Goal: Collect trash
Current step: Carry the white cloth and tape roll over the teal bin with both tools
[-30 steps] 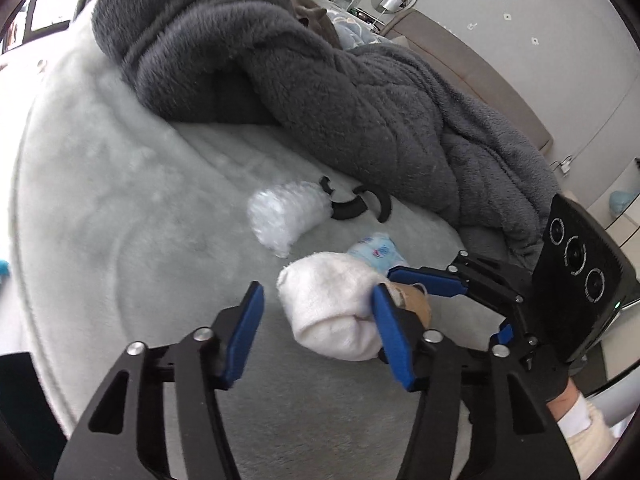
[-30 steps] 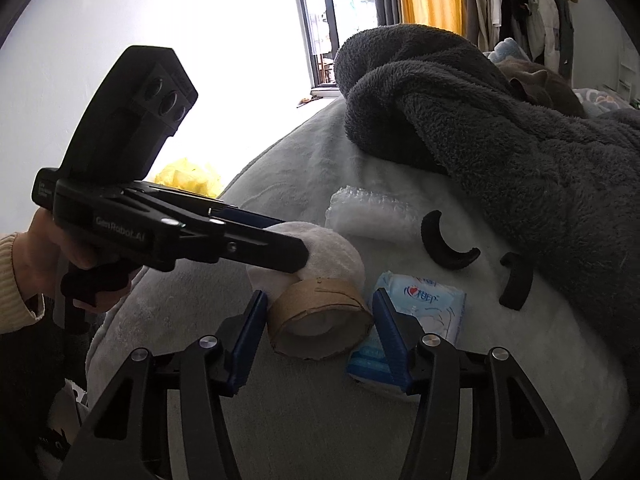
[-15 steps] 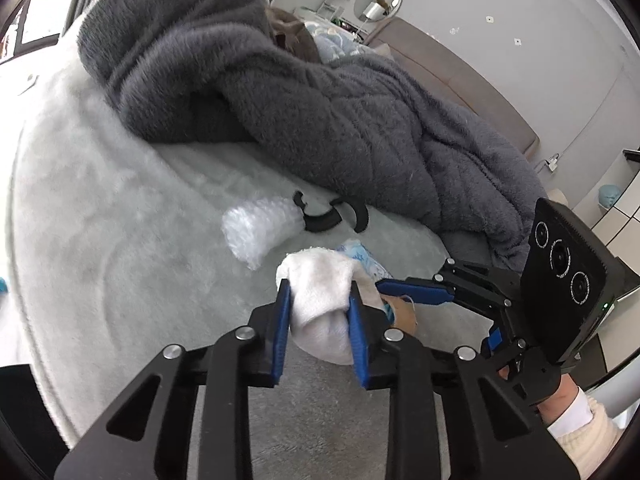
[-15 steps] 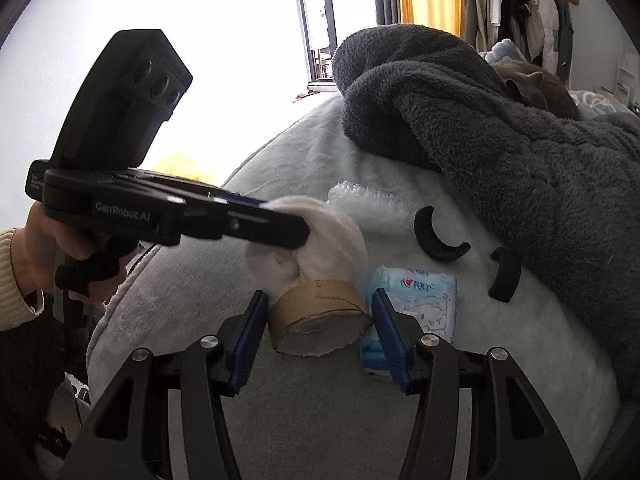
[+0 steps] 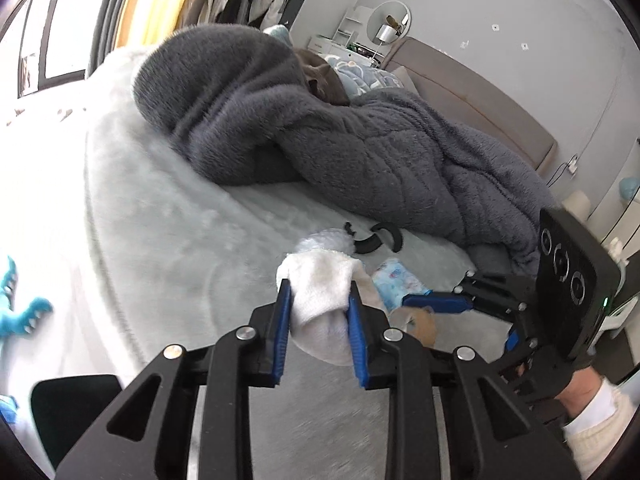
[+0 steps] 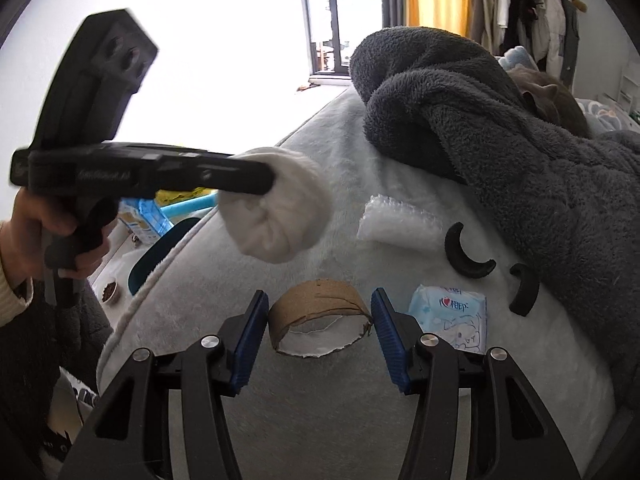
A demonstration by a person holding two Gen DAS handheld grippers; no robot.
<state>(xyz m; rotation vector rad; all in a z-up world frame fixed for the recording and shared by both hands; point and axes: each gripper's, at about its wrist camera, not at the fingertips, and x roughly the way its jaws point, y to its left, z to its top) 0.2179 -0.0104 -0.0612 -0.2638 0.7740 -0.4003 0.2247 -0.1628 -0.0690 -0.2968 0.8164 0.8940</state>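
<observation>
The left tool [image 5: 318, 320] squeezes a white sock ball [image 5: 324, 300] between its two blue pads and holds it up off the bed [image 5: 160, 240]. In the right view the same sock ball [image 6: 280, 216] hangs in the air at the tip of the left tool, and that tool looks blurry. The pads hide the sides of the ball.

The right tool [image 6: 318, 320] is open wide. One cardboard tube [image 6: 320, 316] lies on the bed between its pads, and neither pad touches it. In the left view the tube [image 5: 420, 320] is mostly hidden behind the left tool's pad and looks blurry.

One pack of tissues [image 6: 452, 316] lies just beside the tube, on the fuzzy pale bed cover. One piece of bubble wrap [image 6: 400, 224] lies farther back. In the left view the sock ball hides part of the bubble wrap [image 5: 324, 240]. Two black curved pieces [image 6: 468, 256] lie near the edge of a big gray blanket [image 6: 520, 160]. The blanket is piled up across the bed.

Past the edge of the bed, low down, there is a small bowl [image 6: 109, 291] with something brown in it. I cannot tell what it is. A blue toy [image 5: 20, 308] lies at the left edge and is cut off.
</observation>
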